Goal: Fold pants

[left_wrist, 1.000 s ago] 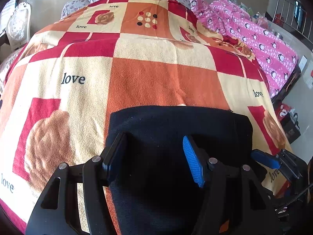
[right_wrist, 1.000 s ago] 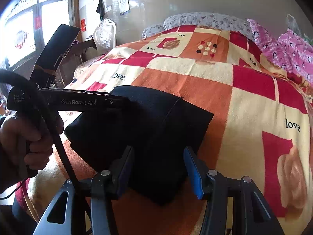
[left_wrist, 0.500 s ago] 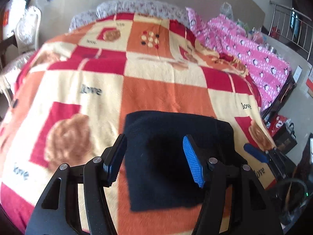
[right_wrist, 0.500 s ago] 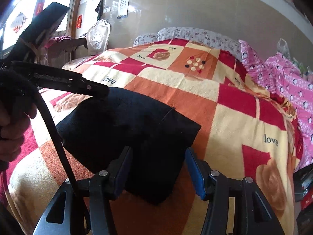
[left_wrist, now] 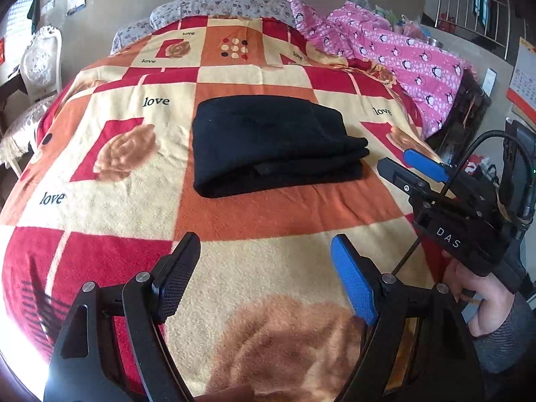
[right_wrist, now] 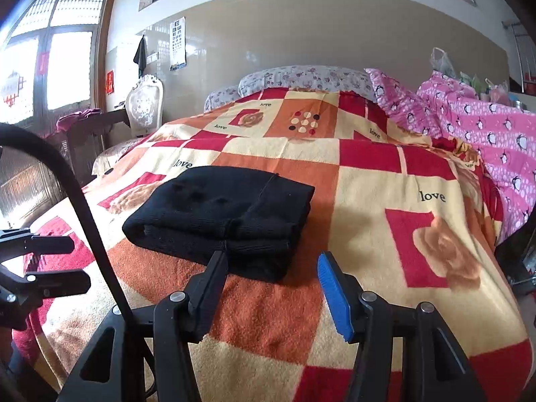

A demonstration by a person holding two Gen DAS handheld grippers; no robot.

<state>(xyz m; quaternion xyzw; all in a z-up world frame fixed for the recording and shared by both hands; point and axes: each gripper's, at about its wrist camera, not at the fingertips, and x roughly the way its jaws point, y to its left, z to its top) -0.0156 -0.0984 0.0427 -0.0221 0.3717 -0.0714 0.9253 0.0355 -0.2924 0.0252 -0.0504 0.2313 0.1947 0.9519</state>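
Both grippers are hanging free of the cloth as I am looking down the fingers: my left gripper is gaping wide over bare blanket at the near edge of the bed, holding nothing, and my right gripper is likewise spread apart and empty, its tips just short of the near side of the bundle. In the left view the right gripper is sitting off to the right of the pants, clear of them. The pants are lying as a compact, stacked black rectangle on the patchwork blanket, roughly mid-bed and slightly left of centre from the right wrist view. Layers are showing along the near edge, lying fairly evenly. I am judging the folding as essentially finished; at most a little squaring of the near right corner is remaining. A pink quilt is bunching along the far right, well apart from the pants.
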